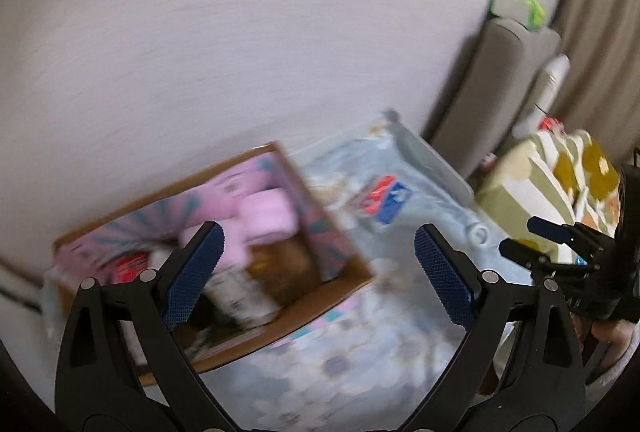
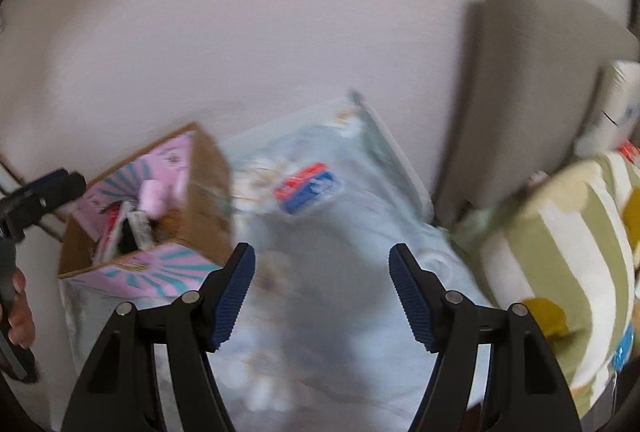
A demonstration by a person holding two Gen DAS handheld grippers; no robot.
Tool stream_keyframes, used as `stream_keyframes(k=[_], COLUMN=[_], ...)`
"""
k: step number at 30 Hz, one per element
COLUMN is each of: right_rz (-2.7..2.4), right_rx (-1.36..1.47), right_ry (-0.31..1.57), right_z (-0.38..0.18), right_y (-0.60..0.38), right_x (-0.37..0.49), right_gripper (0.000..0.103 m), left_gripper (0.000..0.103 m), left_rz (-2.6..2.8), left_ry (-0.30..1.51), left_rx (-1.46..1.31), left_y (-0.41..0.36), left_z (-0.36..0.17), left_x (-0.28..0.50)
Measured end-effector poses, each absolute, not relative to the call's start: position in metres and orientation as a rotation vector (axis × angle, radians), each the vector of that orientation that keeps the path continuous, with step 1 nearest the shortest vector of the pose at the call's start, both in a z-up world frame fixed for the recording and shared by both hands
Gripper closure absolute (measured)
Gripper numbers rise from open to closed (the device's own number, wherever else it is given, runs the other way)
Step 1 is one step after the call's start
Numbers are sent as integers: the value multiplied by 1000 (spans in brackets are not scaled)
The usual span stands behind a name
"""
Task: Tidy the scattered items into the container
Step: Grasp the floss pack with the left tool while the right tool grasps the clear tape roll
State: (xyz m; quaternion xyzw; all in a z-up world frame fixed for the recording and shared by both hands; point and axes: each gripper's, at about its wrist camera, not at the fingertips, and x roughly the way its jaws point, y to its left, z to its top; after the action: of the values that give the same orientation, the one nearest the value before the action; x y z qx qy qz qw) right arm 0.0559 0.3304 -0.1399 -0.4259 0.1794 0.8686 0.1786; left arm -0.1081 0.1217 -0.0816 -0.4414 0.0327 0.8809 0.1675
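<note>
- Both pictures were bright, with soft, even light and no glare.
- Everything far from the cameras was smeared with blur, like the cardboard box (image 1: 208, 252) and the bed cover (image 2: 320, 272).
- The blue fingers (image 1: 194, 272) stayed sharp.
- The round lens bent the edges, and the corners were black.

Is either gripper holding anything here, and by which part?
Nothing is held. The left gripper and right gripper are both open and empty above the bedsheet.
</note>
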Motion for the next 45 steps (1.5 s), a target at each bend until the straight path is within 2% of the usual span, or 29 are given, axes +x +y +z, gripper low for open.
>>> stream_keyframes(k=[5,14,20,23,31,34,45], right_rz=[2385,2343,2357,2375,2402,2421,2441], right_rx=[-1210,-1263,-1320,-1351,-1351,-1320,-1318], right_ry=[453,464,440,410,363,338,241], right_z=[-152,-184,-208,-220,-235,-234,-241], right_y=[353,376,383,386,400,402,395], right_x=[83,94,92,85,72,73,70], right_gripper=[38,38,38,38,38,38,38], left_gripper=[7,7,7,6,5,5,5], left_rz=[2408,2316,2363,2437,2499,2472,2426], left_ry=[209,306,330,409,449,542,515], left_rx=[-1325,-1478,-1550,-1547,-1445,-1428,-1471], left_y=[187,250,255,258,262,273,265], left_z=[-108,-169,-195,-204,-203,-211,-237], left_x=[-132,-153,-175,-181,-182,-182,-184])
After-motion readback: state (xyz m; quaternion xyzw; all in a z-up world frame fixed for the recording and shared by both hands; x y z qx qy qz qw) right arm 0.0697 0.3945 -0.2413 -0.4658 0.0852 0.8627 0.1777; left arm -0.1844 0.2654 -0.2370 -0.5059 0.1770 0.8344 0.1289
